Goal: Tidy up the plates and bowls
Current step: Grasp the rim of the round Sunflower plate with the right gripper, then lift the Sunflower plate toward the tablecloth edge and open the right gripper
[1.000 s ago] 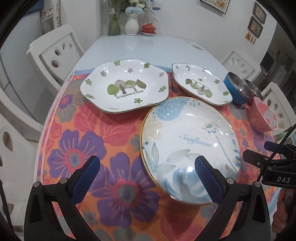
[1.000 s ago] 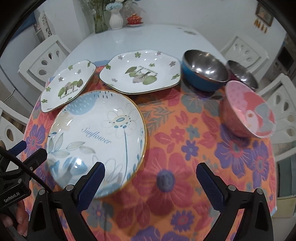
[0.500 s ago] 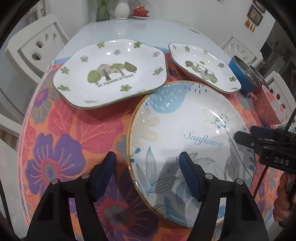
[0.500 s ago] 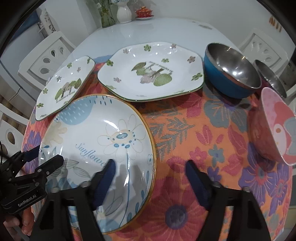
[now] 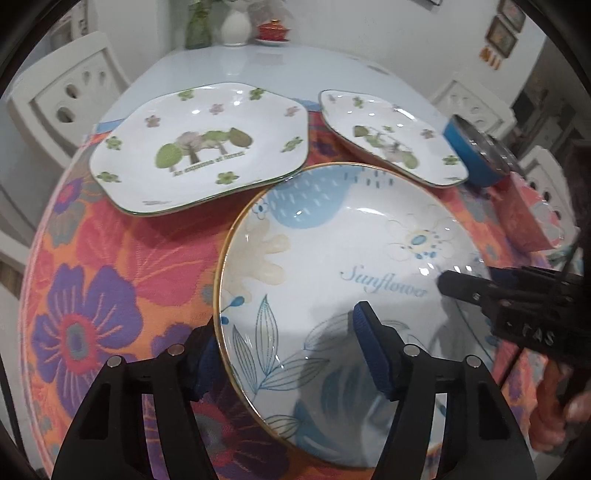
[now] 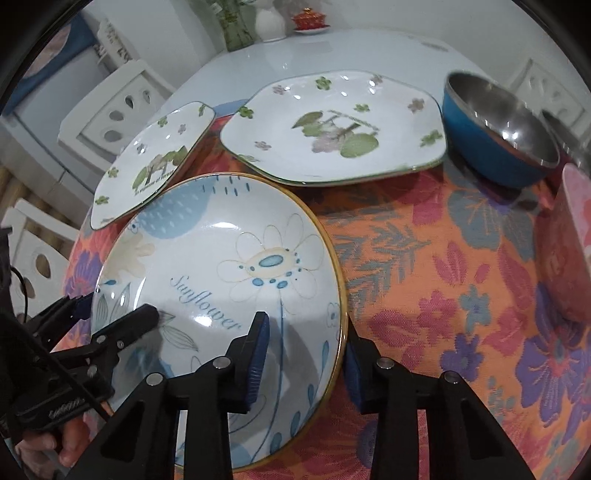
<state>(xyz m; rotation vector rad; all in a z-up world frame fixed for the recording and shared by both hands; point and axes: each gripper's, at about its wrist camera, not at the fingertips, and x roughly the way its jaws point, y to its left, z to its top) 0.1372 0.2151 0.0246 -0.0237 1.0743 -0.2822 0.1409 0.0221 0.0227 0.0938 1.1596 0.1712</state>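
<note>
A round "Sunflower" plate (image 5: 332,258) with a gold rim lies on the floral cloth nearest me; it also shows in the right wrist view (image 6: 221,266). My left gripper (image 5: 284,354) straddles its left rim, one pad inside, one outside, jaws partly closed and still apart. My right gripper (image 6: 304,354) straddles its right rim the same way. Two white tree-print plates (image 5: 199,147) (image 5: 391,136) lie behind. A blue steel bowl (image 6: 498,129) and a pink bowl (image 6: 569,240) stand at right.
The floral cloth (image 6: 424,277) covers the near end of a pale blue table (image 5: 258,66). A vase (image 5: 236,24) and a red lidded dish (image 5: 273,31) stand at the far end. White chairs (image 5: 66,99) surround the table.
Both grippers moved forward and down onto the Sunflower plate's opposite rims and narrowed their jaws around them.
</note>
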